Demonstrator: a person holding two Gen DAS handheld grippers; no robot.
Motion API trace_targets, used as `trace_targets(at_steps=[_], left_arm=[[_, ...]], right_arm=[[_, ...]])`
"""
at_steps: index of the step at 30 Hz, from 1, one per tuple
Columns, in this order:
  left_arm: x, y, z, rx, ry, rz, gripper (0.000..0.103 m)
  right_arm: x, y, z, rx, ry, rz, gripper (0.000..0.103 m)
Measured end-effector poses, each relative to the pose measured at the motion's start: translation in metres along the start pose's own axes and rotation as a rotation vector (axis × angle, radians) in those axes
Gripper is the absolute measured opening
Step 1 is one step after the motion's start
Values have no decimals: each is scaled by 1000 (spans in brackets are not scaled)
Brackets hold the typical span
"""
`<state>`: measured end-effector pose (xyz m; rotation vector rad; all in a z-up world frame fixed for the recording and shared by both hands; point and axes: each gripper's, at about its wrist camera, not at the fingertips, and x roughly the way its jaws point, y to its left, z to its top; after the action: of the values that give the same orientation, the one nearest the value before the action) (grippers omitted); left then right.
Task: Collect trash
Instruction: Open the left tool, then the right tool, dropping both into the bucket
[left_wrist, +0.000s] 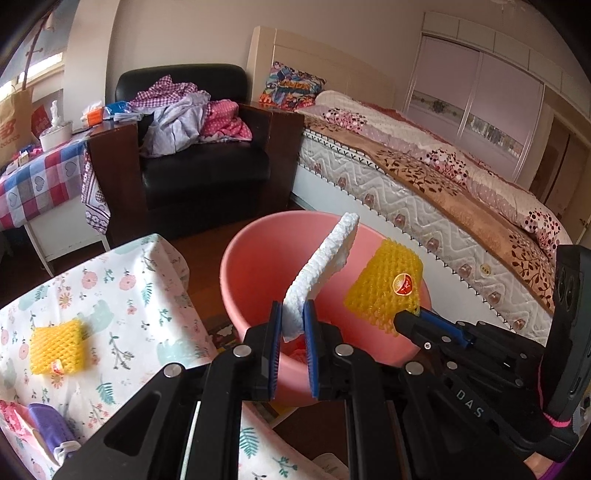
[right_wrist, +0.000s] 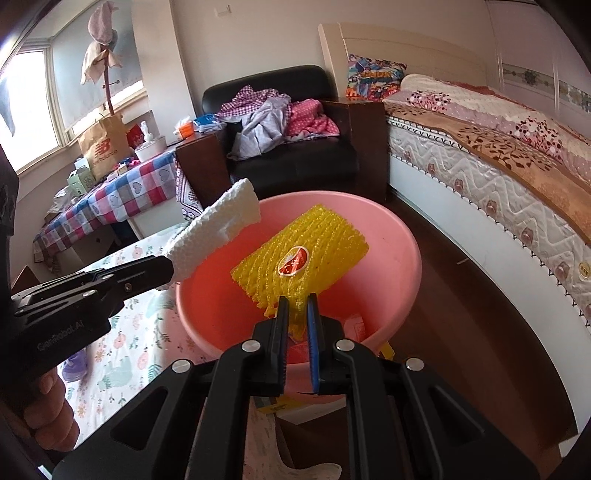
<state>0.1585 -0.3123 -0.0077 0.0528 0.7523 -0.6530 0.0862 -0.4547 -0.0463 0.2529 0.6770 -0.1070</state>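
Note:
My left gripper (left_wrist: 293, 314) is shut on a white foam net sleeve (left_wrist: 325, 266) and holds it over the pink basin (left_wrist: 255, 266). My right gripper (right_wrist: 297, 306) is shut on a yellow foam net sleeve (right_wrist: 306, 254) with a red sticker, also over the pink basin (right_wrist: 399, 266). In the left wrist view the right gripper (left_wrist: 406, 317) holds that yellow sleeve (left_wrist: 384, 288) at the basin's right. In the right wrist view the left gripper (right_wrist: 168, 271) holds the white sleeve (right_wrist: 214, 230). Some trash lies in the basin's bottom. A second yellow sleeve (left_wrist: 57, 350) lies on the floral tablecloth (left_wrist: 129, 295).
A purple item (left_wrist: 48, 424) lies at the table's near left. A black armchair (left_wrist: 199, 155) piled with clothes stands behind the basin. A bed (left_wrist: 424, 177) runs along the right. A checked-cloth side table (left_wrist: 40, 181) is at far left.

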Motion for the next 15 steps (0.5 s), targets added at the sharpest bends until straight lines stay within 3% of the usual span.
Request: trace_targets(at_steps=[11,15], left_arm=[[21,-10,-3,-2,45,-14,12],[22,-10,-4,2,41,-14,26]], right_arm=[[8,-8,-2,15,13,-14,10],[8,-9,-3,16,16,-16,10]])
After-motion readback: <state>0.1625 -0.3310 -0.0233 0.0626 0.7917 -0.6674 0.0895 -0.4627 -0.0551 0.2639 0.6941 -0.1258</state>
